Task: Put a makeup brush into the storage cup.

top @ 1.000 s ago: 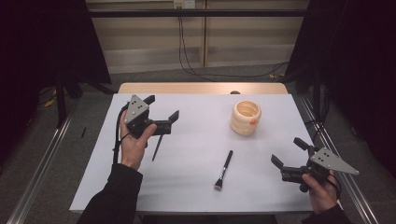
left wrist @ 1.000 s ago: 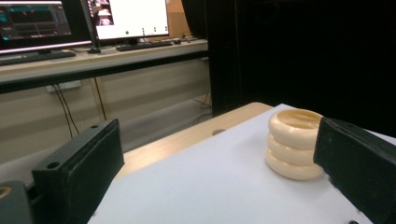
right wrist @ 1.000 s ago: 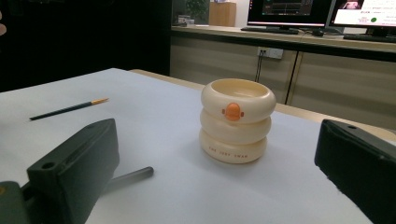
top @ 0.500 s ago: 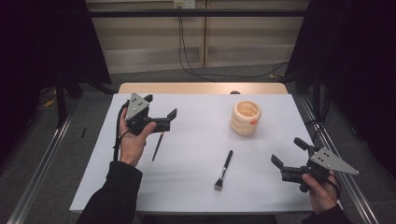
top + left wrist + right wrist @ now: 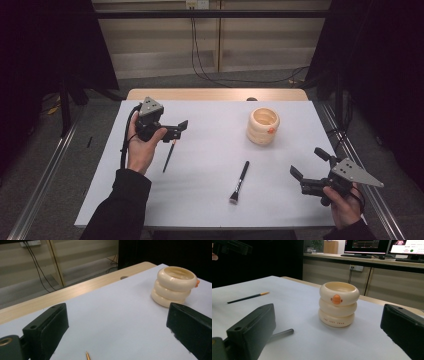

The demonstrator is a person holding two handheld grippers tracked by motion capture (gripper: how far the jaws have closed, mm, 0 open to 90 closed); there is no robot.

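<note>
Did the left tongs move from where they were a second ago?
Yes. The left tongs have dropped slightly toward the person, closer to the thin pencil lying on the table.

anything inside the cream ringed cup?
Nothing sticks out above the rim of the cream cup, and the upper inside wall looks bare in the high view and the left gripper view. Its bottom is hidden by the wall, so a small item there cannot be ruled out.

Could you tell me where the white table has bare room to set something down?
Free: the stretch between the thin dark pencil and the black-handled brush, and the near edge left of that brush. Tighter: between the cream ringed holder and the right gripper.
</note>
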